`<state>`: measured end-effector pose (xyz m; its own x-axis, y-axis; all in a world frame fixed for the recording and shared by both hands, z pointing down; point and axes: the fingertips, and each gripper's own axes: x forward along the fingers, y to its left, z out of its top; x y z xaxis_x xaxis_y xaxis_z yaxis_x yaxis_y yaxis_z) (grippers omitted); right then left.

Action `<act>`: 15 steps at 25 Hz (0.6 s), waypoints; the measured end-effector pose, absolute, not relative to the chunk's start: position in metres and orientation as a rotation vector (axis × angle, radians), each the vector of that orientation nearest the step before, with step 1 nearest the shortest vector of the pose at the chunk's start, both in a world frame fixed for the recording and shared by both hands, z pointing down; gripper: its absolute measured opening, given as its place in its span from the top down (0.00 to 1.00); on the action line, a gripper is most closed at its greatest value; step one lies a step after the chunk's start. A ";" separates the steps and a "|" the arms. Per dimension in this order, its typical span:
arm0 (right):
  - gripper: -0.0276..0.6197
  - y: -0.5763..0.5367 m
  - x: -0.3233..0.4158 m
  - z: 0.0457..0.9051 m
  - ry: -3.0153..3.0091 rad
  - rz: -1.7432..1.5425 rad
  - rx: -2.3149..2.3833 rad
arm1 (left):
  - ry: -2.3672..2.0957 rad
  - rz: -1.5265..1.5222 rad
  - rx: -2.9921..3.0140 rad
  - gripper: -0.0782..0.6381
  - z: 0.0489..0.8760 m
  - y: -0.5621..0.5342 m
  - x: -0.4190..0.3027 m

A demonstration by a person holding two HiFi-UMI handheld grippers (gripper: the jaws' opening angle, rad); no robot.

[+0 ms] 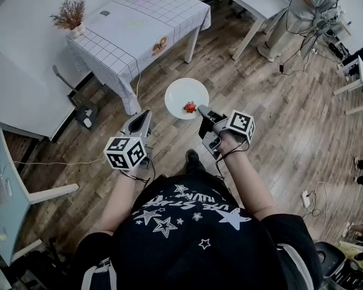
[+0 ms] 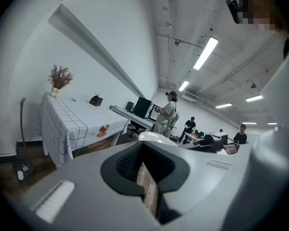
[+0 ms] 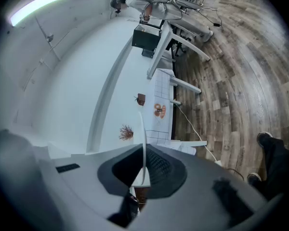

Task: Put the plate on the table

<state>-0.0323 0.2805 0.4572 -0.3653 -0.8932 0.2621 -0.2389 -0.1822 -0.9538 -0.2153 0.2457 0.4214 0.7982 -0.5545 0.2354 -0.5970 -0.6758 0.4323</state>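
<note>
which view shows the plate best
The head view: the whole round white plate shows, its rim in the jaws of the right gripper. The right gripper view shows it edge-on; the left gripper view only a sliver.

We see a white plate with a red-orange spot, a white tablecloth ruled in a dark grid, grey-brown floor planks, and black-and-white marker cubes on our grey left gripper and right gripper.

White lettering among white stars on the person's black T-shirt appears upside down and cannot be read. The left gripper's cube and the right gripper's cube bear black-and-white square markers, no letters.
</note>
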 end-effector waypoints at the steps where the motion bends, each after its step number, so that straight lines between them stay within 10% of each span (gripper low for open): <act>1: 0.93 0.281 -0.037 0.456 1.553 -1.585 -1.317 | -0.860 0.117 2.495 0.88 0.420 0.244 -0.219; 15: 0.93 0.294 -0.083 0.459 1.554 -1.588 -1.286 | -0.947 0.163 2.551 0.88 0.427 0.254 -0.267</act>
<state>-0.0827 0.2944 0.4594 -0.3779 -0.8939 0.2413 -0.2219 -0.1656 -0.9609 -0.2669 0.2538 0.4272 0.7622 -0.5982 0.2475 -0.6465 -0.6839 0.3381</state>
